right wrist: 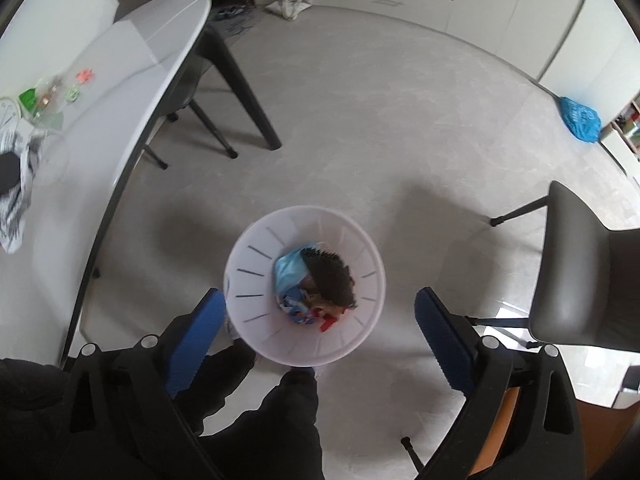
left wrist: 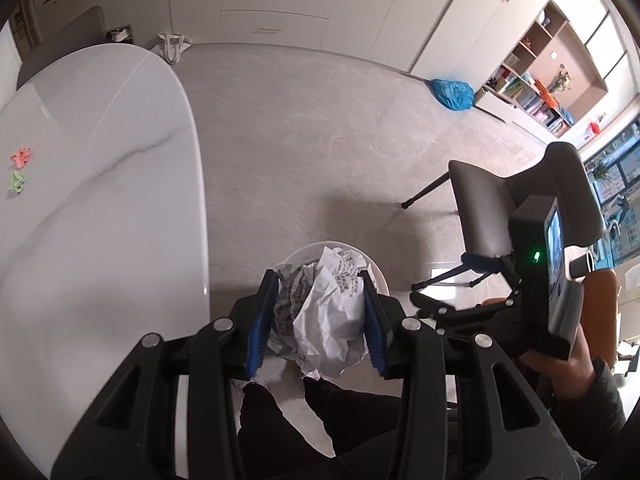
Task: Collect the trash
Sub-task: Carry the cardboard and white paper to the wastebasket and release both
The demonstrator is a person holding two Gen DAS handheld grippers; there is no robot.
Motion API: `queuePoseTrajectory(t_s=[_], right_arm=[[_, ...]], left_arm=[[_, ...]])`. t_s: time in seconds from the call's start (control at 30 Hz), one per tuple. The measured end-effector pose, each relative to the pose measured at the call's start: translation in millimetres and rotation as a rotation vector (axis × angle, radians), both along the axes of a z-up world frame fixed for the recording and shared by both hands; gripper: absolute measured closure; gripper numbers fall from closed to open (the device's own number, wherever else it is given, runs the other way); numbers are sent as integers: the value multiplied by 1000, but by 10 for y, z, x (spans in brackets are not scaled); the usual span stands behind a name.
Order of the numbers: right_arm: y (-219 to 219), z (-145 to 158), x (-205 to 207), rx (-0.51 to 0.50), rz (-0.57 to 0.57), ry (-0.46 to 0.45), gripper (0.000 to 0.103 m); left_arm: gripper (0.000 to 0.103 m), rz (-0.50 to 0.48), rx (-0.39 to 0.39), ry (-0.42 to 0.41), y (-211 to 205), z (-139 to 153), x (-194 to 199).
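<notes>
We are holding a crumpled paper (left wrist: 324,312) clenched in the left hand-held gripper (left wrist: 318,316) above the bin (right wrist: 306,288), right hand-held gripper (right wrist: 320,332) hanging released, some trash already binned, scraps (left wrist: 20,168) waiting on the table (left wrist: 100,200).

Left gripper (left wrist: 320,312) clamps crumpled paper (left wrist: 324,320) above white bin (left wrist: 380,276).

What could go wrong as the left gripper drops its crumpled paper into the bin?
The paper is bulky and hangs near the bin's rim, so it may catch there or fall to the floor. The left gripper blocks its own view of the bin. Scraps on the table could be forgotten.
</notes>
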State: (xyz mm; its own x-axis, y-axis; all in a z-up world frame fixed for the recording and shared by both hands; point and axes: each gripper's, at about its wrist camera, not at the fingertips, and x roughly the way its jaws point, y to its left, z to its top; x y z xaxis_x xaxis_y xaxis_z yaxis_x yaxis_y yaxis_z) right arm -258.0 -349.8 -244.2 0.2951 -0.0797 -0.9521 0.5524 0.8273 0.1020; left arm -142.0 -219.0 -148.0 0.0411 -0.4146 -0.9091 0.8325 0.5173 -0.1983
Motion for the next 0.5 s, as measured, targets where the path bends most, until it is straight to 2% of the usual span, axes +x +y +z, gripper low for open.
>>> queuePoseTrajectory(t_s=[0.5], right_arm=[[-218, 15, -313, -21, -92, 7, 3]], left_arm=[[63, -103, 35, -14, -190, -61, -175]])
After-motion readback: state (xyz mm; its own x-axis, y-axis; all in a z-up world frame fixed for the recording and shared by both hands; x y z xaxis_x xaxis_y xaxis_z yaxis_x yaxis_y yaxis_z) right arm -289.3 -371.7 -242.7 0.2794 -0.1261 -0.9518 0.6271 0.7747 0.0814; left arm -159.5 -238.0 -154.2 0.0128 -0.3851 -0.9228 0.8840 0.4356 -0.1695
